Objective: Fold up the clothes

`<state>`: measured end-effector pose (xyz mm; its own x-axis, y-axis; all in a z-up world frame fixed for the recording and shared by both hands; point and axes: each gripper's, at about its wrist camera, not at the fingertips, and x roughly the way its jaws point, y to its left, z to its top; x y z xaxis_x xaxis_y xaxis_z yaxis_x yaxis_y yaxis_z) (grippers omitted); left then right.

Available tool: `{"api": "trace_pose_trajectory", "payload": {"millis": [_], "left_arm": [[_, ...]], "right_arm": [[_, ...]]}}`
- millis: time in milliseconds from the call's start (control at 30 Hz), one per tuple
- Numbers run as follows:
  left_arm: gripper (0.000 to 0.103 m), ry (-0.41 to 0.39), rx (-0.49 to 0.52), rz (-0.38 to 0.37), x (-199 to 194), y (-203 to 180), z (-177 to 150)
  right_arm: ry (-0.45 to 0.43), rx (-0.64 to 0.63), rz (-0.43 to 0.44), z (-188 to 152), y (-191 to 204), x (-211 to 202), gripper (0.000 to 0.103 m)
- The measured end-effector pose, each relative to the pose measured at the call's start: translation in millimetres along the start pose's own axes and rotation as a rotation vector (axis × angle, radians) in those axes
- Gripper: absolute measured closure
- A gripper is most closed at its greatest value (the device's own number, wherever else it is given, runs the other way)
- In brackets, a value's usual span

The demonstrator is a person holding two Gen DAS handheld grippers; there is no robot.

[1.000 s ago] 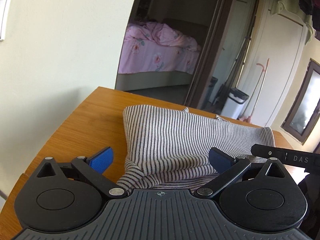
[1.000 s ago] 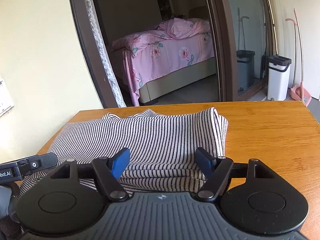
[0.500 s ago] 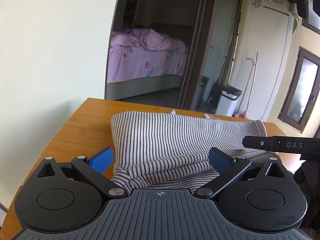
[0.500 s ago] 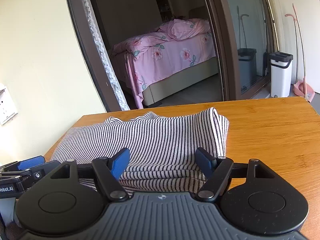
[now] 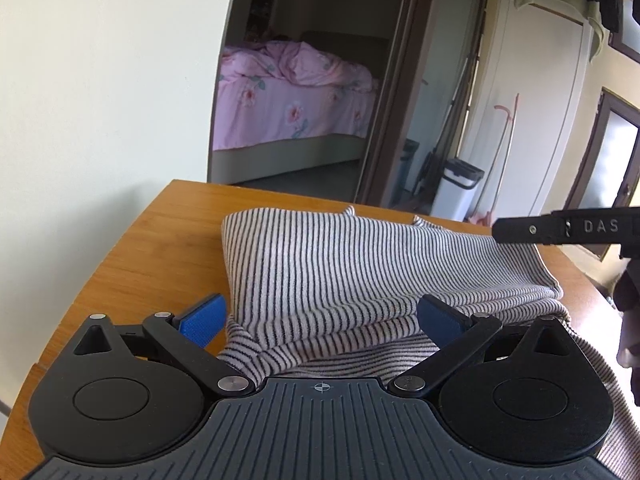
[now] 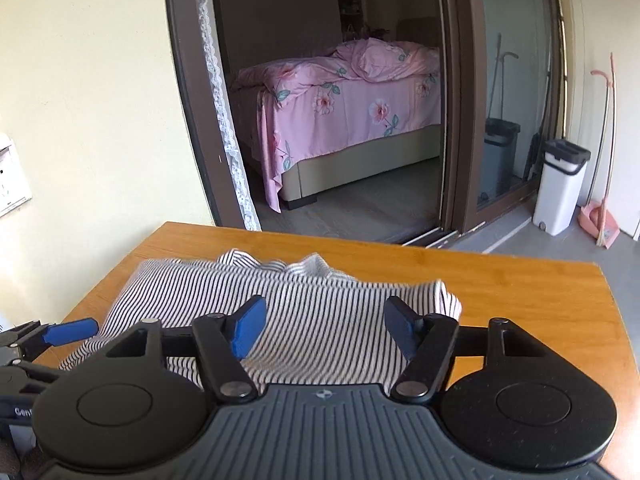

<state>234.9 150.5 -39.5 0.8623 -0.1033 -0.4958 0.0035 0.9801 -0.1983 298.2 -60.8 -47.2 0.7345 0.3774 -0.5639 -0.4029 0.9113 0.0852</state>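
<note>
**Folding job: striped garment doubled on table, both grippers released**

Lying on the wooden table (image 5: 132, 264), the landmark here, was one striped garment (image 5: 360, 272), black-and-white knit, doubled over into several layers. It sat toward the table's left half, well clear of the far edge; bare wood ran off to its right. Layer edges stacked at the near side, a rounded fold at the right end, small bunched bits poking up along the far edge. A loose lower layer spilled toward the near table edge, under the tools.

Left gripper (image 5: 320, 314) hung just above the garment's near-left corner, jaws spread wide, nothing between them. Right gripper (image 6: 324, 330) hovered over the near-right part, jaws likewise apart, gripping nothing. Whether either blue pad touched cloth could not be told.

Judgement: the scene fit either a pause between folds or a finished bundle just let go. Not settled from this.

If another fold was due, doing it well would call for pinching all layers at both near corners together, lifting evenly, keeping the edge taut between tools, and laying it square on the far edge. Risk: the soft knit would sag, and the loose under-layer could slip out and skew the stack.
</note>
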Motion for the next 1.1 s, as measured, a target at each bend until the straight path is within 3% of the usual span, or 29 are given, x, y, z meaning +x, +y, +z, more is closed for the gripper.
{"api": "trace_pose_trajectory", "payload": {"millis": [200, 267, 400, 467, 500, 533, 600, 733, 867, 1000, 1100], "left_arm": [[0.0, 0.008, -0.026, -0.021, 1.4, 5.3, 0.0], [0.0, 0.005, -0.038, -0.029, 1.3, 7.1, 0.0], [0.0, -0.001, -0.062, -0.046, 1.0, 10.7, -0.1], [0.0, -0.005, -0.074, -0.054, 0.8, 12.5, -0.1], [0.0, -0.006, -0.08, -0.058, 0.7, 13.3, -0.1], [0.0, -0.008, -0.086, -0.062, 0.7, 14.2, -0.1], [0.0, -0.011, -0.098, -0.072, 0.0, 16.2, 0.3], [0.0, -0.013, -0.138, -0.129, -16.0, 24.3, 12.5], [0.0, -0.015, -0.178, -0.187, -31.9, 32.5, 24.6], [0.0, -0.017, -0.218, -0.244, -47.9, 40.6, 36.7], [0.0, -0.019, -0.261, -0.277, -57.1, 46.5, 48.5]], "right_arm": [[0.108, -0.14, -0.092, 29.6, 12.7, 86.9, 0.052], [0.147, -0.105, -0.094, 30.7, 4.2, 110.2, 0.051], [0.169, 0.007, -0.02, 28.3, -13.6, 127.5, 0.039], [0.163, -0.035, -0.012, 25.9, -7.6, 125.8, 0.055], [0.161, -0.055, -0.003, 24.8, -3.3, 124.0, 0.084], [0.159, -0.069, -0.006, 24.5, 1.7, 120.9, 0.094], [0.126, -0.091, -0.008, 26.5, 9.6, 104.4, 0.097], [0.026, -0.093, 0.072, 37.2, 12.3, 38.4, 0.098], [-0.024, -0.097, 0.159, 26.3, 14.3, -35.8, 0.098], [0.013, -0.058, 0.243, -16.6, 19.1, -79.1, 0.098], [0.092, -0.037, 0.288, -58.3, 25.7, -87.1, 0.098]]}}
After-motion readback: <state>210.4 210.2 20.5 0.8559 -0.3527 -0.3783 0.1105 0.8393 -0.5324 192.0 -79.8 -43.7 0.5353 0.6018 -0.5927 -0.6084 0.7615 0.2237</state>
